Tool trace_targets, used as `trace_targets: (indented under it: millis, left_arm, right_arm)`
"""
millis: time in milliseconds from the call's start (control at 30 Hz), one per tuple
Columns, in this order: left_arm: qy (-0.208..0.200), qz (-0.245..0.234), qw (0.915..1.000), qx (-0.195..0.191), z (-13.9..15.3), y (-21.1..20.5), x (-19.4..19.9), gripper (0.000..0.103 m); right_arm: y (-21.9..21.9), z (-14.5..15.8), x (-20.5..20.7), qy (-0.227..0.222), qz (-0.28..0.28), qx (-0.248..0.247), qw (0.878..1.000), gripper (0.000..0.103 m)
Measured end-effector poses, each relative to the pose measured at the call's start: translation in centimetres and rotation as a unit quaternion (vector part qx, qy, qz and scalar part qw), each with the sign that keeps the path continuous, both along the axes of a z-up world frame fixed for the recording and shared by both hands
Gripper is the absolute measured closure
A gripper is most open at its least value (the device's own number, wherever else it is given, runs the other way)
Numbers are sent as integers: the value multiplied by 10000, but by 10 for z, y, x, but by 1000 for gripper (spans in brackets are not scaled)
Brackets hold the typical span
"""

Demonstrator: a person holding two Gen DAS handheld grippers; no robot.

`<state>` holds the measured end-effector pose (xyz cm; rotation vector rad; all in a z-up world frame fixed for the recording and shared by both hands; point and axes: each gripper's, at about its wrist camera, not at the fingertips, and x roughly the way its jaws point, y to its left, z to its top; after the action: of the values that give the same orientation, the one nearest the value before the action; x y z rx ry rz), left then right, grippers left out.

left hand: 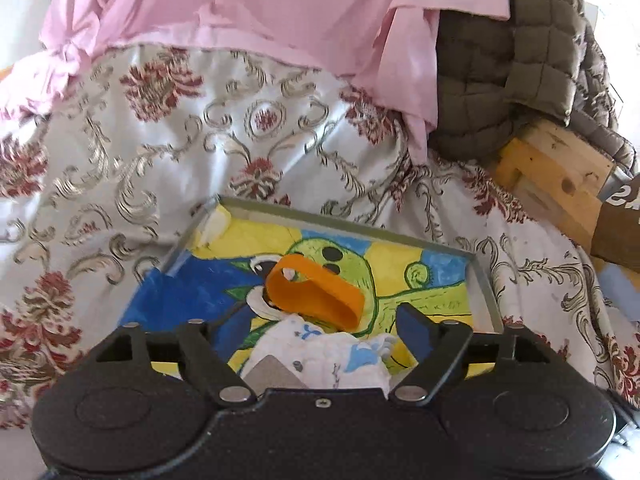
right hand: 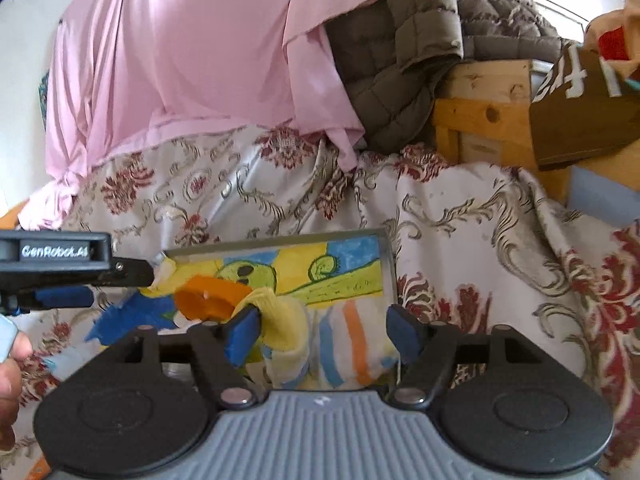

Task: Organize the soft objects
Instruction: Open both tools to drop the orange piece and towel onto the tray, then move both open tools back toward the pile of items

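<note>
Nearest to us, between the blue-padded fingers of our left gripper (left hand: 320, 332), sits a soft white cloth with pale blue prints (left hand: 332, 356), bunched and crumpled; the jaws stand wide on either side of it, and only the right pad shows clearly, so we cannot tell whether either pad touches the cloth. Just ahead of it curls a smooth orange rubbery band (left hand: 316, 292), looped into an open oval. Both rest in a shallow grey metal-rimmed tray (left hand: 486, 292) whose floor carries a painted green cartoon figure on yellow and blue.

Our right gripper (right hand: 322, 330) is spread wide too. Between its fingers lies a white knitted sock with orange, blue and yellow stripes (right hand: 352, 356), and a fuzzy yellow cuff (right hand: 282, 320) folds over against the left pad (right hand: 242, 332). We see the orange band again just beyond that pad, and the left gripper reaching in level from the left side, its tip at the tray's near corner.

Beneath the tray spreads a glossy white brocade cloth with red flowers and silver scrolls (left hand: 168, 140), heavily wrinkled. Beyond it hang a smooth pink fabric (right hand: 192, 60) and a quilted olive-brown jacket (right hand: 420, 32), the jacket draped over a pale wooden crate (right hand: 480, 116) off to the right.
</note>
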<state>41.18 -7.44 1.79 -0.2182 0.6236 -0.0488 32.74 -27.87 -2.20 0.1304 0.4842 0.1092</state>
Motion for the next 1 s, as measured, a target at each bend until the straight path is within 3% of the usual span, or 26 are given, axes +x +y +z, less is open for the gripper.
trace_targets:
  millis: [233,633,1000]
  left_arm:
    - [-443,-38,9990,69,27,7,-49,12]
    - [-1322,-82,9911,110,54,24,-163,1]
    - [-1669,270,9856,6,46,49,-250,1]
  right_arm:
    - [-4,31,-40,-466,36,145,9988,12]
    - [10,69,-132,-1273,271,272,9911,2]
    - [26,62,-197,-1172,447,285,9917,0]
